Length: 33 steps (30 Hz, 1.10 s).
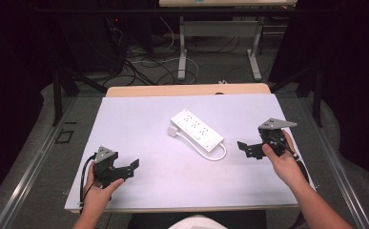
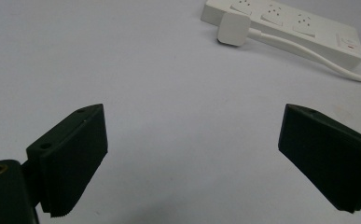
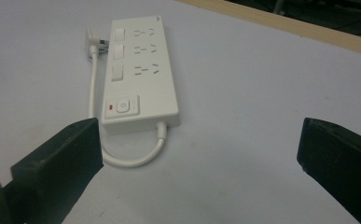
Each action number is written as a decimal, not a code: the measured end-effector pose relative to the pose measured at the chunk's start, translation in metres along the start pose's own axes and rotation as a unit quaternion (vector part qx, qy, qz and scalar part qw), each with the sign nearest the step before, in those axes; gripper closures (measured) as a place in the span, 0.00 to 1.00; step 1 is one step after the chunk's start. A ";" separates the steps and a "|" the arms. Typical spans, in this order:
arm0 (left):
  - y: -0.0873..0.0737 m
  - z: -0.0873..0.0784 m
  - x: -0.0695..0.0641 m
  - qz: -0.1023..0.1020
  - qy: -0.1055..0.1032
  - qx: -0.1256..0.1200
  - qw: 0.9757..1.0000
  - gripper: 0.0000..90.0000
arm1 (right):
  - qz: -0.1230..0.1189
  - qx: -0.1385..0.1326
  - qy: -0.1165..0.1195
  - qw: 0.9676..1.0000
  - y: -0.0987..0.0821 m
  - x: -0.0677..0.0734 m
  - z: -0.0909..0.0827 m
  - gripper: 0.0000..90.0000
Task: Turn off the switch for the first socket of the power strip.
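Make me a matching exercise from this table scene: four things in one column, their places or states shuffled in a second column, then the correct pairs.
Things
1. white rectangular plastic power strip
2. white square plug
3. left gripper
4. right gripper

Places or states
A. open, at the near left of the white table cover
B. lying flat in the middle of the cover
C. open, at the right, pointing toward the strip
D. lying beside the strip's far end, on its own cable

Pairs: 1-B, 2-D, 3-A, 4-C

Power strip (image 1: 196, 130) lies mid-table (image 1: 139, 119), plug (image 1: 173, 131) just beside its left end. Left gripper (image 1: 125, 168) near-left of it; right gripper (image 1: 249, 149) to its right, both apart.
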State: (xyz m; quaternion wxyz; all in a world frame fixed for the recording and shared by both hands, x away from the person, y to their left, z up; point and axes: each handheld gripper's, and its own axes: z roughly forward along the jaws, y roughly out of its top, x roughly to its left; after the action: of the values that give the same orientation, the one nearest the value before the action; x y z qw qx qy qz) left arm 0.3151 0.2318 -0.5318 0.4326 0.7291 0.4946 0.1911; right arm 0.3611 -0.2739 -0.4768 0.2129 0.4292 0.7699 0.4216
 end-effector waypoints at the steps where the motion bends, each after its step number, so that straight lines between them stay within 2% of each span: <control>1: 0.000 0.001 -0.001 0.000 0.002 -0.005 1.000 0.09 | 0.007 0.003 -0.001 1.000 -0.007 -0.002 0.001 0.00; 4: 0.000 0.001 -0.001 0.000 -0.002 0.001 1.000 0.09 | 0.008 -0.001 -0.014 1.000 -0.016 -0.006 0.002 0.00; 6: 0.000 0.001 0.000 -0.001 -0.003 0.004 1.000 0.09 | 0.007 0.000 -0.015 1.000 -0.019 -0.008 0.002 0.00; 8: 0.000 0.001 0.000 0.000 -0.003 0.004 1.000 0.09 | 0.015 -0.005 -0.012 1.000 -0.025 -0.009 0.003 0.00; 10: 0.000 0.002 0.000 0.002 -0.003 0.003 1.000 0.09 | 0.016 -0.008 -0.021 1.000 -0.034 -0.012 0.003 0.00; 22: 0.000 0.001 0.001 0.001 -0.003 0.001 1.000 0.09 | 0.042 -0.016 -0.032 0.998 -0.059 -0.018 0.005 0.01; 23: 0.000 0.002 0.001 0.000 -0.003 0.001 1.000 0.09 | 0.037 -0.018 -0.034 0.999 -0.061 -0.020 0.004 0.02; 24: 0.000 0.001 0.001 0.000 -0.004 0.003 1.000 0.09 | 0.045 -0.019 -0.034 0.998 -0.062 -0.019 0.004 0.02; 33: -0.001 0.002 0.002 -0.003 -0.003 0.003 1.000 0.09 | 0.046 -0.029 -0.067 0.996 -0.075 -0.029 0.003 0.02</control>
State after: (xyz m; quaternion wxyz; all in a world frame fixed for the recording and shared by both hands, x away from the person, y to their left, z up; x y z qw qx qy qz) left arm 0.3172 0.2323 -0.5338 0.4324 0.7297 0.4961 0.1855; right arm 0.3424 -0.3175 -0.5416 0.2566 0.4849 0.7210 0.4232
